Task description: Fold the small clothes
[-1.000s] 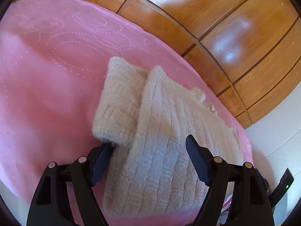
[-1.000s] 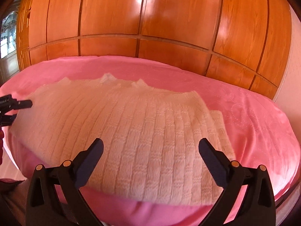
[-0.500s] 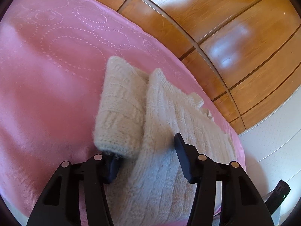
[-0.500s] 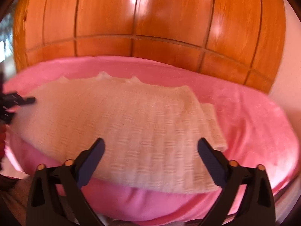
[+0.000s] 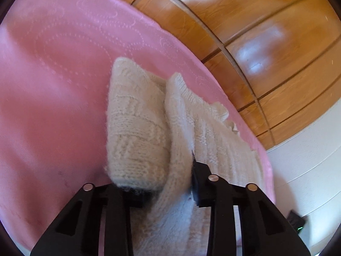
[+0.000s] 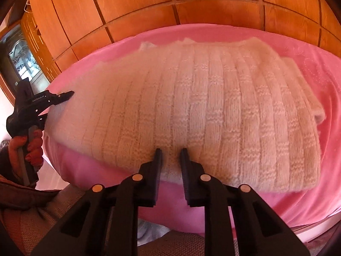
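A cream cable-knit sweater (image 6: pixel 202 106) lies flat on the pink bedspread (image 6: pixel 319 68), with one sleeve (image 5: pixel 136 132) folded alongside its body. My right gripper (image 6: pixel 171 152) is at the near hem, and its closing jaws pinch a small ridge of knit between the pads. My left gripper (image 5: pixel 168 177) is at the sweater's side edge, its jaws also closing on a raised fold of knit. One of its fingers is buried under the sleeve. In the right wrist view, the left gripper (image 6: pixel 64 98) meets the sweater's left edge.
Glossy wooden panels (image 6: pixel 191 4) rise behind the bed. A white wall (image 5: pixel 309 160) stands beside it, with a small dark device (image 5: pixel 296 221) below. A person's hand (image 6: pixel 32 145) holds the left tool, and brown clothing (image 6: pixel 32 213) fills the near edge.
Both pairs of jaws went from wide open to narrow, with knit caught between them. The right gripper sank and tipped down to the near hem. The left one stayed at the side edge.
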`<state>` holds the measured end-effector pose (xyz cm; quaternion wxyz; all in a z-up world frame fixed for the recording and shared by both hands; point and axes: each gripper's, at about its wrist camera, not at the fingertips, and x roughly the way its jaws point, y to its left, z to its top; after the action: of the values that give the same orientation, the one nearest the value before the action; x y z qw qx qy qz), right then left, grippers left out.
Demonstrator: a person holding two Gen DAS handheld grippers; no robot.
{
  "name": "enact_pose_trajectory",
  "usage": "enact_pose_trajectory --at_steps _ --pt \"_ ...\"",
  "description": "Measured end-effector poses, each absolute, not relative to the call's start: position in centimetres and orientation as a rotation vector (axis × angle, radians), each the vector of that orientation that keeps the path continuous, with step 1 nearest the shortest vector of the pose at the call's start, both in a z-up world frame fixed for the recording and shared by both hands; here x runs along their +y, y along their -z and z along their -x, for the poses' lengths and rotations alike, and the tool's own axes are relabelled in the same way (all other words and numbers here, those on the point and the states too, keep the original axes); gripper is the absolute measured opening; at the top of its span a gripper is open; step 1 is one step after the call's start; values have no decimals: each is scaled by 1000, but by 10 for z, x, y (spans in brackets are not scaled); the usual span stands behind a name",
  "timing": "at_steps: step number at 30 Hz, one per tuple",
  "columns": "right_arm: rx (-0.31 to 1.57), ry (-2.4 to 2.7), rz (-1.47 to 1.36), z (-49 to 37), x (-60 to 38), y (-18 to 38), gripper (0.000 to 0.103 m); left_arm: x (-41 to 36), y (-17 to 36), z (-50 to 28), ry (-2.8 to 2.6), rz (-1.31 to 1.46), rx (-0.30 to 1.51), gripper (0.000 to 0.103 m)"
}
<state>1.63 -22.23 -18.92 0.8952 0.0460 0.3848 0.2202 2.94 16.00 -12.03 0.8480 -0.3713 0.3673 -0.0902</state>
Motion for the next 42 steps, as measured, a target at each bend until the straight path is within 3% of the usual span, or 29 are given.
enact_pose_trajectory --at_steps 5,19,20,22,24,26,29,32,37,42 --pt "799 -468 -136 -16 -228 190 18 161 95 -26 230 850 732 24" --pt "810 -502 -249 -17 -251 189 20 76 -9 -36 479 639 611 23" --pt "810 -509 -263 -17 -252 189 23 63 -17 -39 511 609 602 23" --pt "789 -552 -326 -16 -264 183 40 43 -27 -44 553 568 595 23" --pt "717 -536 -342 -10 -277 171 65 24 -33 -48 588 535 596 23" --pt "656 -471 -295 -4 -287 160 75 8 -36 -52 620 509 599 23" --pt "604 -234 -190 1 -304 150 101 -16 -38 -58 656 462 606 23" --pt "643 -12 -156 -5 -325 157 101 -40 -33 -67 695 436 624 23" --pt "816 50 -342 -19 -362 192 101 -69 -26 -83 726 397 654 23" --pt "790 43 -337 -17 -363 194 101 -102 -11 -98 754 354 708 23"
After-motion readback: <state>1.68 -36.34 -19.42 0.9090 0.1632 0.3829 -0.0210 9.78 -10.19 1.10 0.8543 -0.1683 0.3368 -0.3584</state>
